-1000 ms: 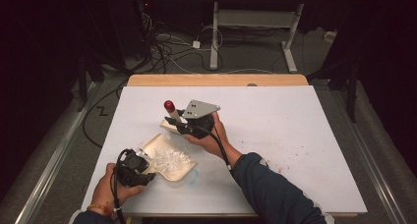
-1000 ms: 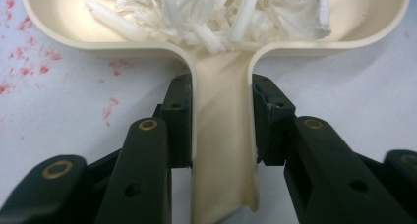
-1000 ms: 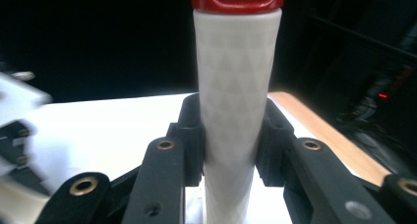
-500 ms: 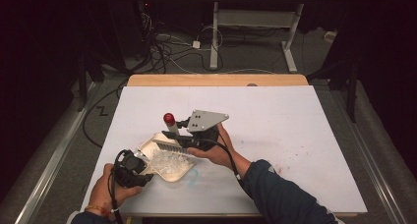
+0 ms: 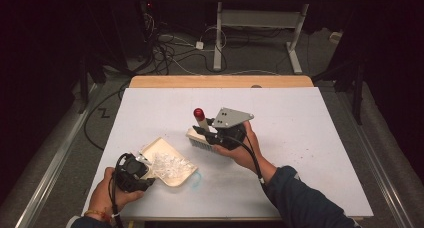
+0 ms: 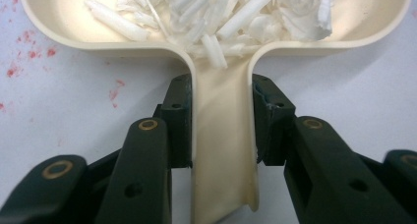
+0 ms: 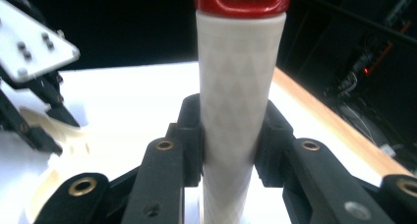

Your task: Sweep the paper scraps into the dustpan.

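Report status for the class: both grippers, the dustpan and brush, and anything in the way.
Left gripper shut on dustpan handle. Right gripper shut on brush handle. White scraps in pan. Brush beside pan, apart. Nothing between them.

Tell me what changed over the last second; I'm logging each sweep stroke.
The right gripper, shut on the brush, carried it from beside the dustpan out to the right, clear of it. The left gripper stayed put, shut on the dustpan's handle, and the white scraps stayed in the pan.
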Available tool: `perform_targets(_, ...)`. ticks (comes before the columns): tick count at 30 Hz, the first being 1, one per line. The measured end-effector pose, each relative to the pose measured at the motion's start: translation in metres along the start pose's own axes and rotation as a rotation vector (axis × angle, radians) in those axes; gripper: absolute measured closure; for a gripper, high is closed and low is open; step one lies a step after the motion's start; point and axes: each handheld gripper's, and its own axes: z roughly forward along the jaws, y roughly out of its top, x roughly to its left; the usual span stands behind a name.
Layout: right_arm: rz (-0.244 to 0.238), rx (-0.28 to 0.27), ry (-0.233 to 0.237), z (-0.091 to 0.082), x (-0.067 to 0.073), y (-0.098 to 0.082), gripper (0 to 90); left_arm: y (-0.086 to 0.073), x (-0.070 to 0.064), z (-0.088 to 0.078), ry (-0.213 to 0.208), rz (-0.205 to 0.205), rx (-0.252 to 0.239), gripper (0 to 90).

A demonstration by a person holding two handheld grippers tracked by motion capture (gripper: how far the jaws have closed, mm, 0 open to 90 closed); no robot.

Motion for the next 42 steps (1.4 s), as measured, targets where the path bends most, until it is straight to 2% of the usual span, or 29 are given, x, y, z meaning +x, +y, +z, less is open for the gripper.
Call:
perform_targets(2, 0.003, 0.009, 0.008, -0.003, 0.004, -0.003, 70.1, 0.000, 0.000, 0.000, 0.001, -0.003, 0.000, 63.1)
perform_targets(7, -0.026, 0.011, 0.080, -0.007, 0.032, -0.001, 70.1, 0.000, -0.002, 0.000, 0.009, 0.001, 0.007, 63.1)
perform_targets(13, -0.067, -0.013, 0.132, 0.005, 0.060, 0.010, 70.1, 0.001, -0.003, 0.000, 0.010, 0.008, 0.009, 63.1)
perform_targets(15, -0.062, -0.037, 0.150, 0.007, 0.062, 0.013, 70.1, 0.001, -0.003, 0.000, 0.009, 0.009, 0.008, 63.1)
perform_targets(17, -0.060, -0.064, 0.166, 0.006, 0.063, 0.018, 70.1, 0.001, -0.003, 0.000, 0.006, 0.013, 0.007, 63.1)
perform_targets(20, -0.058, -0.088, 0.154, 0.001, 0.059, 0.021, 70.0, 0.000, -0.003, 0.000, 0.005, 0.013, 0.002, 63.1)
perform_targets(23, -0.027, -0.113, 0.139, -0.011, 0.046, 0.022, 70.0, 0.000, -0.003, -0.001, 0.003, 0.022, 0.008, 63.1)
perform_targets(26, -0.027, -0.116, 0.114, -0.025, 0.035, 0.022, 70.0, -0.002, -0.002, -0.001, -0.004, 0.028, 0.007, 63.0)
perform_targets(31, -0.022, -0.068, 0.086, -0.052, 0.019, 0.013, 70.0, -0.003, -0.002, -0.001, -0.007, 0.028, 0.017, 63.1)
perform_targets(34, -0.007, -0.053, 0.100, -0.071, 0.013, 0.006, 70.0, -0.003, -0.002, -0.001, -0.007, 0.030, 0.017, 63.1)
perform_targets(38, -0.013, -0.015, 0.148, -0.087, 0.016, -0.002, 70.0, -0.004, 0.002, -0.002, -0.007, 0.039, 0.029, 63.1)
perform_targets(42, -0.026, 0.031, 0.178, -0.083, 0.024, -0.007, 70.0, -0.006, 0.008, -0.004, 0.004, 0.027, 0.022, 63.0)
